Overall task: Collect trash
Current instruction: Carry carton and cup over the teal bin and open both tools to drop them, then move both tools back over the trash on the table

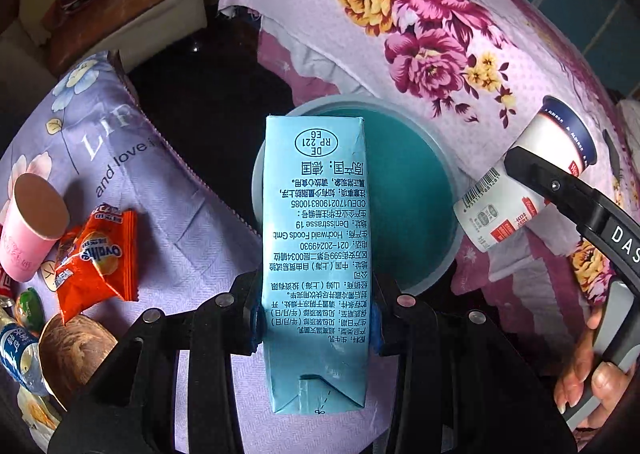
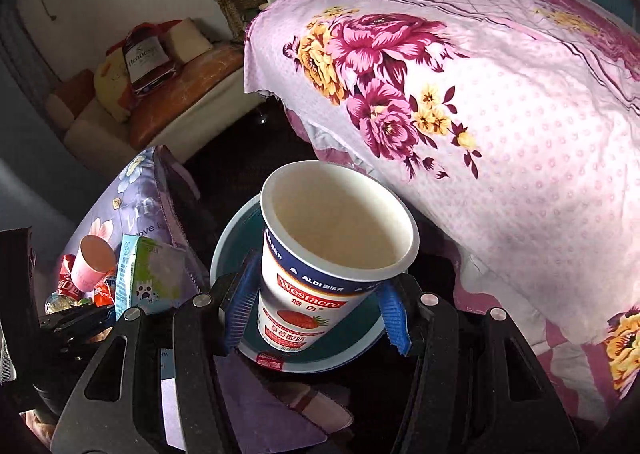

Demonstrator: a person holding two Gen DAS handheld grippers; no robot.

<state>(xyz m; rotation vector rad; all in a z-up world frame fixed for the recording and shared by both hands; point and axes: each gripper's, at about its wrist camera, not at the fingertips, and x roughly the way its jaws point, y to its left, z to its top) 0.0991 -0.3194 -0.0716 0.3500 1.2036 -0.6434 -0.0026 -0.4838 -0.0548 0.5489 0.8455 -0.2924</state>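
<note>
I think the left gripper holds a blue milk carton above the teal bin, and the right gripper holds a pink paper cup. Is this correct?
Not quite. The left gripper does hold the blue milk carton above the teal bin. But the right gripper holds a white strawberry yogurt cup, as the right wrist view shows. The pink paper cup lies on the purple pillow.

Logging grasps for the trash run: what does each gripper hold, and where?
Left gripper clamps the blue milk carton across its lower sides. Right gripper pinches the yogurt cup around its lower body.

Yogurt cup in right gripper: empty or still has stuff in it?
Looks empty: the yogurt cup has no lid, and the right wrist view shows bare pale walls inside. The very bottom is hidden.
</note>
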